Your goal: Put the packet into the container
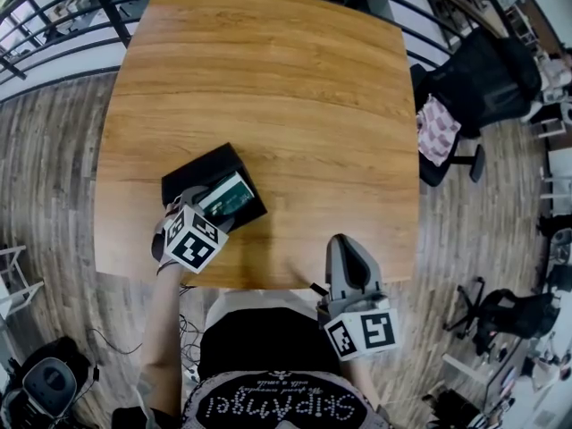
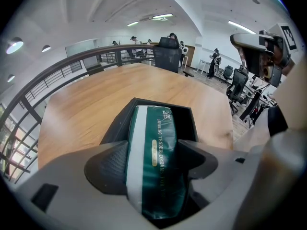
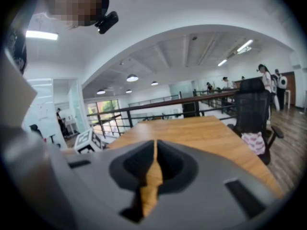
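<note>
- My left gripper: jaws clamped on both sides of a dark green soft packet with a white stripe.
- The packet's far end lies inside the open black rectangular container, which sits on the light wooden table towards its near left corner.
- My right gripper: jaws pressed together with nothing between them, at the table's near edge, well apart from the container.

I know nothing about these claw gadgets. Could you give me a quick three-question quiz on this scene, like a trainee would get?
1. True or false: the left claw grips the dark green, white-striped soft packet.
2. The right claw is: A) wide open B) shut and empty C) holding a cup.
3. Fill in: the black rectangular box under the packet is the task's ____.
Key: 1 true; 2 B; 3 container.
</note>
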{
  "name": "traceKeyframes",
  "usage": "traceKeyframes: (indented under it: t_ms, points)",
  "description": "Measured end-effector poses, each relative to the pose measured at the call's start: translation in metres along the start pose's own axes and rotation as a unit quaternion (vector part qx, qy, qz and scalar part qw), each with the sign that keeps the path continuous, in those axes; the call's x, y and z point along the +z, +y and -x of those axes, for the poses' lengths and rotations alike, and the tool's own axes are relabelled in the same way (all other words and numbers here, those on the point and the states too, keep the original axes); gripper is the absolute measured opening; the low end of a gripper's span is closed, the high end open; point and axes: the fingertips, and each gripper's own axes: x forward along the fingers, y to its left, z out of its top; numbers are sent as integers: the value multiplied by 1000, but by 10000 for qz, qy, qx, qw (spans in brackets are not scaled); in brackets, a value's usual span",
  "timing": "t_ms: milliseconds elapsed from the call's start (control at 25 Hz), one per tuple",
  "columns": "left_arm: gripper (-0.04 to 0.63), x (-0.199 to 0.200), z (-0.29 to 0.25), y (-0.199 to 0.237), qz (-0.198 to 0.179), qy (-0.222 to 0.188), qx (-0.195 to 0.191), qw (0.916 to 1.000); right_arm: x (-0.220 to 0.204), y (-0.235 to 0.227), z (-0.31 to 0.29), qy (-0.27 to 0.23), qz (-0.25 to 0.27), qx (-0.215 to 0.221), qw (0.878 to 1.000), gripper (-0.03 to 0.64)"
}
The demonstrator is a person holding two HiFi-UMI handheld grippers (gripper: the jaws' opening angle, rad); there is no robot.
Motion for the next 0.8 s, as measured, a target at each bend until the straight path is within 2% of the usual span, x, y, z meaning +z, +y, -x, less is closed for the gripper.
traceKeyframes:
  t_ms: [440,800]
  points:
    - [348,5,8,1,-214,-322,293,9988,-3,7,0,31,36,84,10000,40]
    - [348,28,44,6,-141,-901,553,9943,-2,12,3,-16,67,128,9999,40]
